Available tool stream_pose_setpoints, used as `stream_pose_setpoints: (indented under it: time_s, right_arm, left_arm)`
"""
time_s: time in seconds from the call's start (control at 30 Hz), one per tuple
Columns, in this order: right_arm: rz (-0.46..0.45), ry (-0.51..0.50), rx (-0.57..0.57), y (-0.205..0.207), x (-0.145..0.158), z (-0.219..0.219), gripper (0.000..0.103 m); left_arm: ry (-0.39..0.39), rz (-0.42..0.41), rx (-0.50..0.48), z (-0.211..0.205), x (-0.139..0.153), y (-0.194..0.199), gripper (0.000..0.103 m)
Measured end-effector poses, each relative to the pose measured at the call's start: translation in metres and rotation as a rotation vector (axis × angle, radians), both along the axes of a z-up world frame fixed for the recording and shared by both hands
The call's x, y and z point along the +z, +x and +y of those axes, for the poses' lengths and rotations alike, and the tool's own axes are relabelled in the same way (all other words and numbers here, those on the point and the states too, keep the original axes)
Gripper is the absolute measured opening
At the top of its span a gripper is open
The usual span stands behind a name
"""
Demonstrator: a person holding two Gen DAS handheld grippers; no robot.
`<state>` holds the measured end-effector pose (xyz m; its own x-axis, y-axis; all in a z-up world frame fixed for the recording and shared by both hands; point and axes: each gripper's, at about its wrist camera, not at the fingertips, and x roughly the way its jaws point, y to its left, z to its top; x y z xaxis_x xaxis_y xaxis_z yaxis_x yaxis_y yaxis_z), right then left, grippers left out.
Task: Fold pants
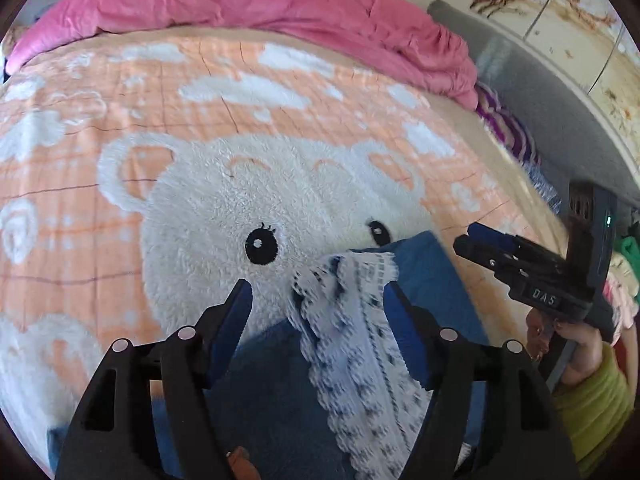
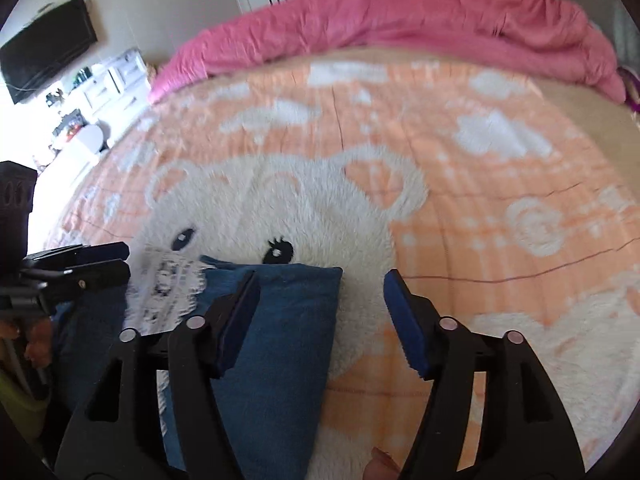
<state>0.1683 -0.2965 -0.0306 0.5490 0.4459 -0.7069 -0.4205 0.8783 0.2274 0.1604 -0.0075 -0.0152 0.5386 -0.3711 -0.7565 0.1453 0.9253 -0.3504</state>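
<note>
Blue pants [image 1: 276,392] with a white lace trim [image 1: 352,320] lie on the bear blanket at the near edge of the bed. My left gripper [image 1: 318,308] is open, its jaws wide apart above the lace trim, holding nothing. In the right wrist view the pants [image 2: 280,340] lie lower left with the lace [image 2: 164,288] at their left end. My right gripper [image 2: 320,304] is open over the pants' right edge, empty. The right gripper also shows in the left wrist view [image 1: 476,240]; the left gripper shows in the right wrist view [image 2: 120,258].
An orange and white bear blanket [image 1: 200,184] covers the bed. A pink quilt [image 1: 280,4] is bunched along the far edge. A grey floor strip [image 1: 540,92] and cabinets lie right of the bed. A wall TV [image 2: 48,52] and cluttered shelves stand at the left.
</note>
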Motion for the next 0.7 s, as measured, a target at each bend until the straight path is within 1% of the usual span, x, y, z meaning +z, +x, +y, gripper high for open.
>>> stream_pose_setpoints:
  time_s: [0.03,0.1,0.17,0.23,0.33,0.43,0.63,0.7]
  right_arm:
    - [-0.013,0.01,0.006,-0.01,0.005,-0.005,0.064]
    - [-0.028,0.024,0.019,-0.023,0.012,-0.009,0.067]
    - [-0.046,0.033,0.032,-0.037,0.02,-0.013,0.072]
    - [-0.071,0.037,0.037,-0.054,0.025,-0.015,0.075]
    - [-0.079,0.043,0.057,-0.08,0.026,-0.016,0.078]
    - [-0.064,0.028,0.067,-0.097,0.021,-0.015,0.081]
    - [0.01,0.024,0.038,-0.116,0.0,-0.019,0.082]
    - [0.026,0.031,0.04,-0.12,-0.004,-0.022,0.082]
  left_arm:
    - [-0.017,-0.012,0.012,0.002,0.004,-0.01,0.069]
    - [-0.047,-0.021,0.029,0.007,0.006,-0.032,0.072]
    - [-0.102,-0.019,0.051,0.012,0.005,-0.059,0.072]
    - [-0.143,-0.009,0.06,0.013,0.001,-0.077,0.072]
    - [-0.188,0.006,0.065,0.01,-0.003,-0.102,0.072]
    - [-0.228,0.028,0.06,0.006,-0.008,-0.121,0.072]
    - [-0.243,0.094,0.002,-0.018,-0.022,-0.145,0.072]
    - [-0.227,0.106,0.004,-0.024,-0.026,-0.149,0.072]
